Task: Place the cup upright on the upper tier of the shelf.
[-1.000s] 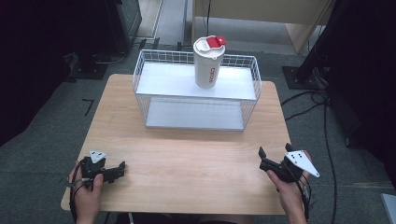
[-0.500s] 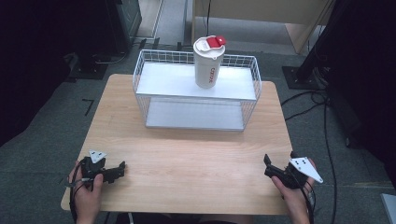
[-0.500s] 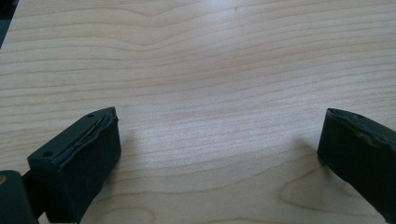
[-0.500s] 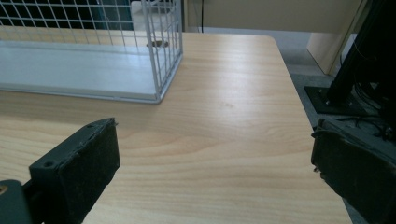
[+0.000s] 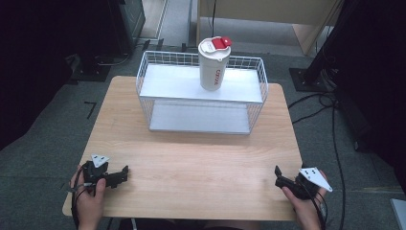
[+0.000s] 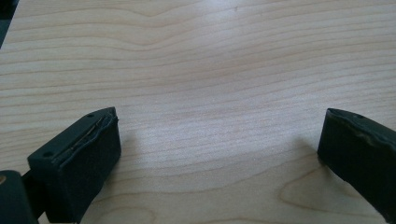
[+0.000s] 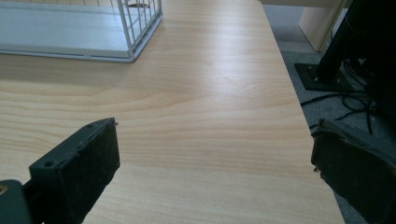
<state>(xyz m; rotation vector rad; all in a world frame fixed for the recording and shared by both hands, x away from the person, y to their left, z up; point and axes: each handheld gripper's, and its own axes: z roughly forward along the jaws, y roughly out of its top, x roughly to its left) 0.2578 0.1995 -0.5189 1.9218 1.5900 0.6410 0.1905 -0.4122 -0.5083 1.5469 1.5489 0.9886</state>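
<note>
Left tool (image 5: 125, 173) sits at the lower left of the high view, low over the near edge of the counter (image 5: 201, 158), held in a hand (image 5: 88, 199) that enters from the bottom of the frame; its jaws are spread wide with nothing between them, and in the left gripper view they stand at the lower left and lower right corners with bare wood grain across the gap. Right tool (image 5: 277, 176) sits at the lower right of the high view, by the counter's near right corner, held in the other hand (image 5: 306, 208); its jaws are likewise spread and hold nothing. In the right gripper view one jaw lies over the wood and the other over the counter's right edge, with grey floor and cables beyond. The two tools are well apart from each other. Farther back, at the upper centre of the high view, a white wire rack (image 5: 143, 79) stands on the counter. A cup (image 5: 213, 67), white with a red flap on its lid, stands upright on the rack's top shelf, right of centre, well apart from both tools.
</note>
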